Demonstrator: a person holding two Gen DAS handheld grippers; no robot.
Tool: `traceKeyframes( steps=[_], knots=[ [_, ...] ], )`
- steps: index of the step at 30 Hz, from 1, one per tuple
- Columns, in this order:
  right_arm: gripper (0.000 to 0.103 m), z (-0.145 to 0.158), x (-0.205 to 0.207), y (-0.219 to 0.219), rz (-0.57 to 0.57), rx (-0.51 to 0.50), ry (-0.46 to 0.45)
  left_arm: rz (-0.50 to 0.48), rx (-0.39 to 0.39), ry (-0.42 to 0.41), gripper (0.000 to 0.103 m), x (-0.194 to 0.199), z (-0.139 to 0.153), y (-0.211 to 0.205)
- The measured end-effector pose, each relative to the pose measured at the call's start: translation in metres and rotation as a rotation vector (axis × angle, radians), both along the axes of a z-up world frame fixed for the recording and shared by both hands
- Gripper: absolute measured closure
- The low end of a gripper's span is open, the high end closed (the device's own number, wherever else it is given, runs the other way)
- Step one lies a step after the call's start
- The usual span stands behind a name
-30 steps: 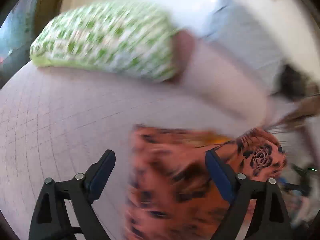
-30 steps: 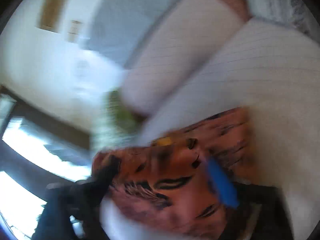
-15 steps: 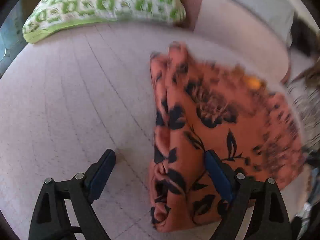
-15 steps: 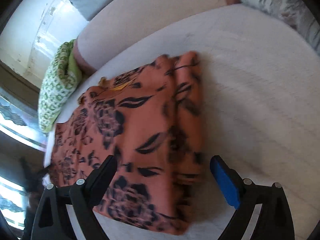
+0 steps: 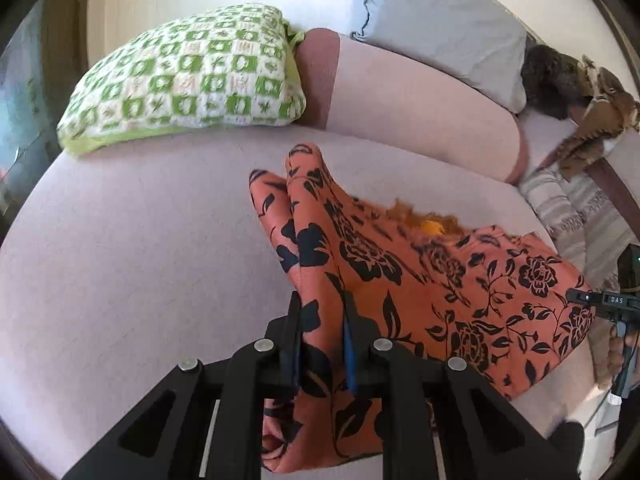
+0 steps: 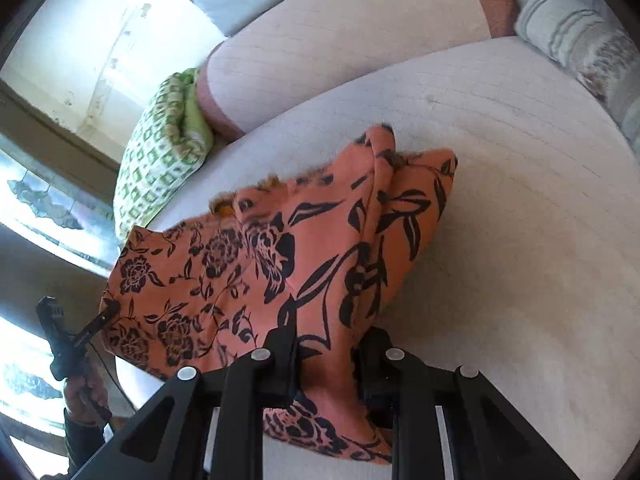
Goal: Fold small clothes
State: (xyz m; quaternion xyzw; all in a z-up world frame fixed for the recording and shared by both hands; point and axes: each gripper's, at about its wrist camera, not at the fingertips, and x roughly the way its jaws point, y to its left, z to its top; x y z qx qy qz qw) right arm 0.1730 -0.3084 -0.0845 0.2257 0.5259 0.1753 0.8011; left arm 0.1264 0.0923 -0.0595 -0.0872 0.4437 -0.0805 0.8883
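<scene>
An orange garment with a black flower print lies on a pale pink sofa seat. My left gripper is shut on a bunched fold at the garment's near left edge. In the right wrist view the same garment spreads to the left, and my right gripper is shut on its near right edge. Each gripper shows small at the far side of the other's view: the right one and the left one, both at the cloth's edge.
A green and white checked cushion lies at the back left of the seat. A pink backrest and a grey pillow stand behind. A striped cushion and a brown furry thing lie at the right.
Both grippers were open over the garment half a second ago. Now both have closed on the cloth's near edges. The views have steadied.
</scene>
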Motion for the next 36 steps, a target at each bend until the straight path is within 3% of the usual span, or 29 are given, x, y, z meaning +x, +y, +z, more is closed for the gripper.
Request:
traceKeyframes(
  steps=[2,3,4,5,6,8,11,13,15,17,21,22,23,24,28,29,30,32,33,35,36],
  knots=[
    [0.079,-0.009,-0.023,-0.008,-0.013,0.005,0.03,0.007,-0.028,0.066,0.083,-0.019,-0.024,0.003],
    [0.075,-0.028,-0.038,-0.013,-0.027,-0.015,0.063,0.008,-0.025,0.103,0.079,-0.026,-0.041,0.005],
    [0.067,-0.042,-0.047,-0.018,-0.032,-0.035,0.083,0.016,-0.005,0.159,0.077,-0.033,-0.071,0.009],
    [0.042,-0.068,-0.055,-0.022,-0.025,-0.072,0.146,0.036,0.02,0.208,0.075,-0.035,-0.089,0.014],
    [0.039,-0.083,-0.061,-0.026,-0.027,-0.08,0.181,0.052,-0.005,0.223,0.067,-0.038,-0.1,0.022],
    [0.035,-0.069,-0.071,-0.034,-0.052,-0.073,0.098,0.085,-0.033,0.179,0.061,-0.041,-0.087,0.033],
    [0.031,-0.037,-0.069,-0.05,-0.121,-0.118,-0.011,0.089,0.036,0.047,0.051,-0.027,-0.058,0.036],
    [0.031,-0.02,-0.056,-0.051,-0.13,-0.119,-0.064,0.073,0.058,0.005,0.051,-0.011,-0.048,0.035],
    [0.031,-0.01,-0.037,-0.037,-0.095,-0.123,-0.123,0.05,0.028,-0.002,0.051,0.01,-0.049,0.032],
    [0.031,-0.012,-0.013,-0.022,-0.073,-0.164,-0.13,0.032,0.022,0.01,0.051,0.033,-0.058,0.027],
    [0.032,-0.047,0.029,0.0,-0.002,-0.286,-0.068,-0.005,0.052,0.058,0.052,0.069,-0.085,0.011],
    [0.036,-0.049,0.03,-0.002,0.003,-0.295,-0.068,-0.007,0.054,0.061,0.054,0.072,-0.09,0.01],
    [0.057,-0.053,0.033,0.001,0.012,-0.295,-0.061,0.0,0.061,0.065,0.058,0.075,-0.091,0.009],
    [0.065,-0.058,0.037,0.008,0.025,-0.298,-0.039,-0.005,0.051,0.071,0.059,0.076,-0.093,0.01],
    [0.066,-0.057,0.035,0.008,0.034,-0.305,-0.044,-0.013,0.053,0.064,0.06,0.08,-0.094,0.01],
    [0.066,-0.056,0.034,0.006,0.035,-0.296,-0.048,-0.015,0.055,0.068,0.067,0.082,-0.096,0.01],
    [0.066,-0.057,0.035,0.005,0.037,-0.293,-0.043,-0.015,0.062,0.079,0.081,0.083,-0.096,0.01],
    [0.074,-0.064,0.041,0.012,0.042,-0.276,-0.016,-0.008,0.053,0.101,0.094,0.084,-0.097,0.012],
    [0.076,-0.064,0.043,0.011,0.042,-0.268,0.0,0.005,0.047,0.096,0.096,0.083,-0.094,0.013],
    [0.096,-0.053,0.045,0.015,0.026,-0.28,-0.026,0.021,0.085,0.049,0.097,0.076,-0.083,0.012],
    [0.096,-0.038,0.041,0.015,-0.003,-0.3,-0.076,0.021,0.103,0.013,0.097,0.07,-0.075,0.01]
  ],
)
